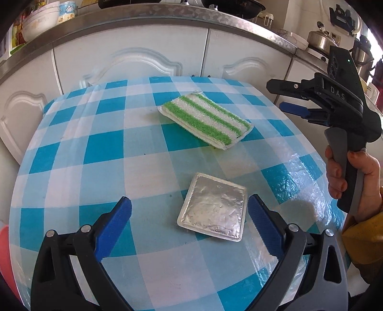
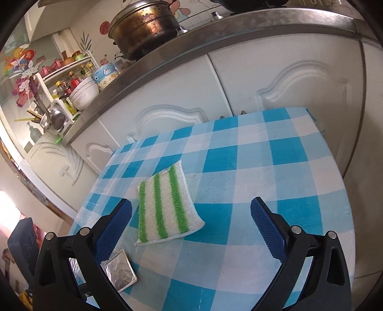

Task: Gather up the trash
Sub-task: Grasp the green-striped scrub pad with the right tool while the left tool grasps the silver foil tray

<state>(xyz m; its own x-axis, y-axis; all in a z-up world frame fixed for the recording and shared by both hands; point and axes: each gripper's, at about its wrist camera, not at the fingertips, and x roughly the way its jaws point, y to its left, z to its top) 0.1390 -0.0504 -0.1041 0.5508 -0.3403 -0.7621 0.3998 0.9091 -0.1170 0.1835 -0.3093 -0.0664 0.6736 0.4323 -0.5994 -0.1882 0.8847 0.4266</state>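
Note:
A flat silver foil packet (image 1: 213, 207) lies on the blue-and-white checked tablecloth (image 1: 105, 148). My left gripper (image 1: 189, 215) is open, low over the cloth, with the packet between its blue pads, closer to the right pad (image 1: 263, 224). A green-and-white striped sponge cloth (image 1: 205, 119) lies beyond it. My right gripper (image 2: 191, 222) is open and empty above the table; the sponge cloth (image 2: 165, 208) lies between its fingers, nearer the left one. The foil packet (image 2: 121, 270) shows at lower left, partly behind the left finger. The right gripper also shows in the left wrist view (image 1: 287, 95), held in a hand.
White cabinet doors (image 1: 134, 59) under a steel counter edge (image 1: 143, 12) stand just behind the table. Bowls (image 2: 83, 92), a big pot (image 2: 143, 26) and a utensil rack (image 2: 52, 112) sit on the counter. A red object (image 1: 4, 258) is at the table's left edge.

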